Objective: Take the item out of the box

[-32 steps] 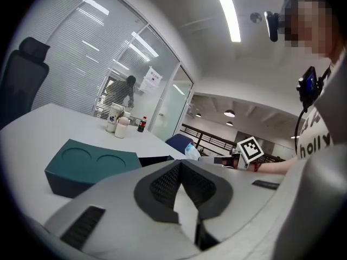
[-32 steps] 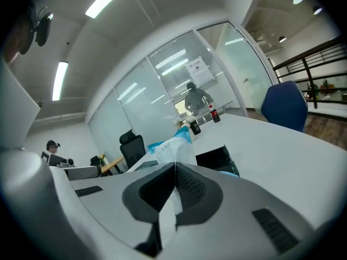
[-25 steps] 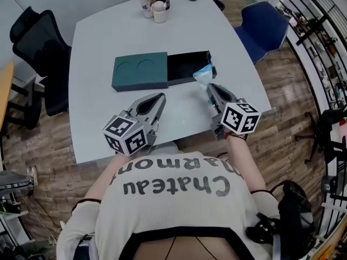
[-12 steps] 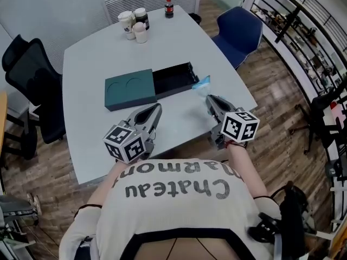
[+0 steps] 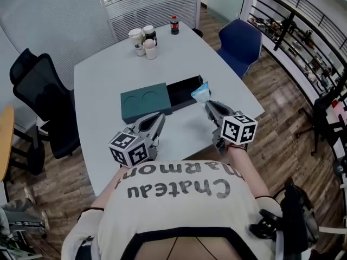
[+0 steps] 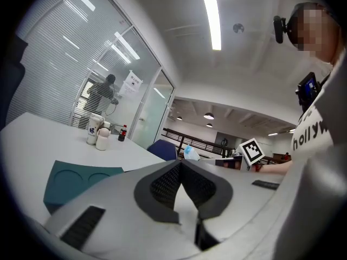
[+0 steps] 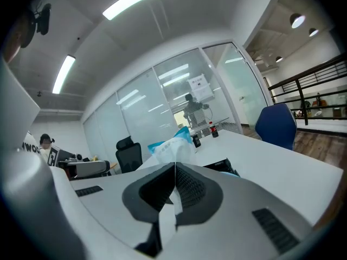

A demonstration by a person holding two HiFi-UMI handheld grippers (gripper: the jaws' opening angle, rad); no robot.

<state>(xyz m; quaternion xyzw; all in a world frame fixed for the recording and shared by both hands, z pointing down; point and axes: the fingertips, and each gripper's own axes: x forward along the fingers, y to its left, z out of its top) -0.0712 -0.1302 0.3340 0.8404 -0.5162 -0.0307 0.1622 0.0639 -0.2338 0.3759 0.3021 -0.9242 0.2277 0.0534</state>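
While aloft — right hand-held gripper (image 5: 208,105) (near-level)

Your pale bench (image 5: 108,75) stands on a floor (image 5: 282,123) of brown wood planks. A black office chair (image 5: 40,91) sits at its left side and a blue chair (image 5: 238,42) at its far right corner. Beyond the bench's far end, a glass wall (image 5: 54,20) with slatted blinds (image 5: 152,1) closes off the room. On your right a dark railing (image 5: 312,12) runs along the floor's edge. Above you a long strip light (image 6: 211,18) glows on the white ceiling (image 6: 255,53).
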